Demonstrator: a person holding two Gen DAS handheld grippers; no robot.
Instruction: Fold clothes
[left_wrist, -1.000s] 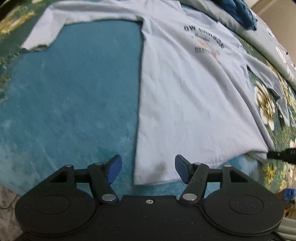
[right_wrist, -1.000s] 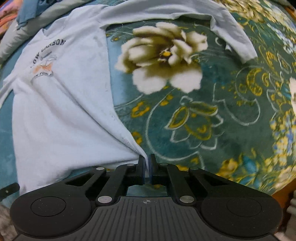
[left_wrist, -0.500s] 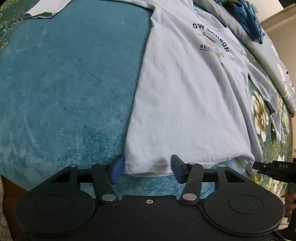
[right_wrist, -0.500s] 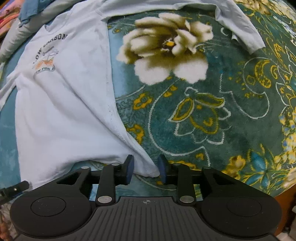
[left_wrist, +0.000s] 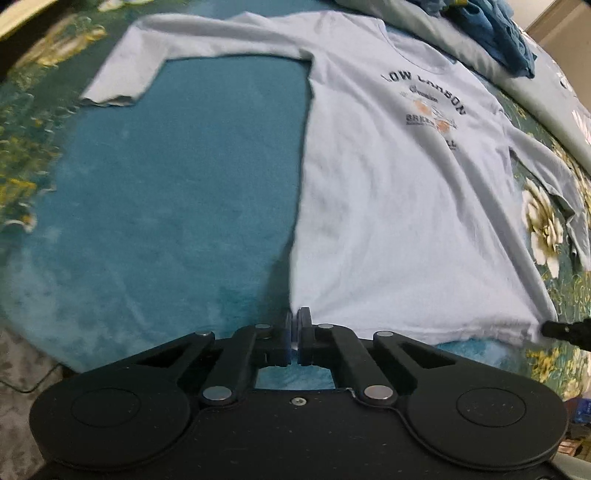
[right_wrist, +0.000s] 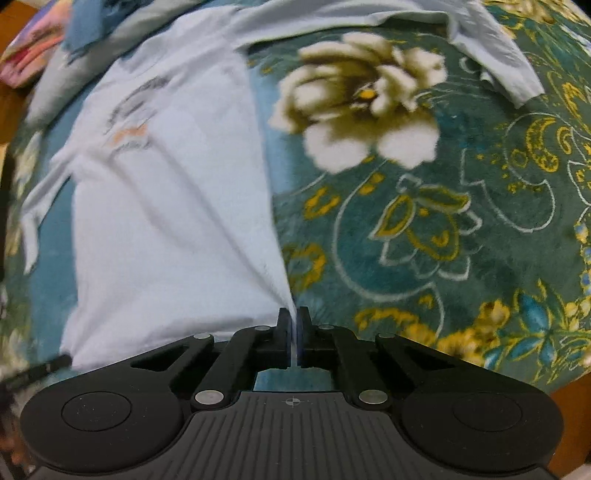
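Teal plush blanket (left_wrist: 155, 192), plain on one side and printed with cream flowers on the other, covers the work surface and carries the whole garment. Pale blue long-sleeved shirt (left_wrist: 399, 229) lies face up and flat on it, printed chest away from the grippers, one sleeve (left_wrist: 155, 62) spread out over the plain teal area and the other sleeve (right_wrist: 491, 55) over the floral area; more clothing (left_wrist: 491, 33) is piled beyond the collar. A second ago the left gripper (left_wrist: 294, 325) stood wide apart over the near hem corner; its jaws are now pinched together on that corner. The right gripper (right_wrist: 294, 328), which briefly reopened half a second ago, is again clamped on the opposite hem corner, with cloth drawn into a taut ridge running up from the pads. Both lower corners are therefore secured, and the hem is judged ready to be lifted and carried toward the collar for the first fold.
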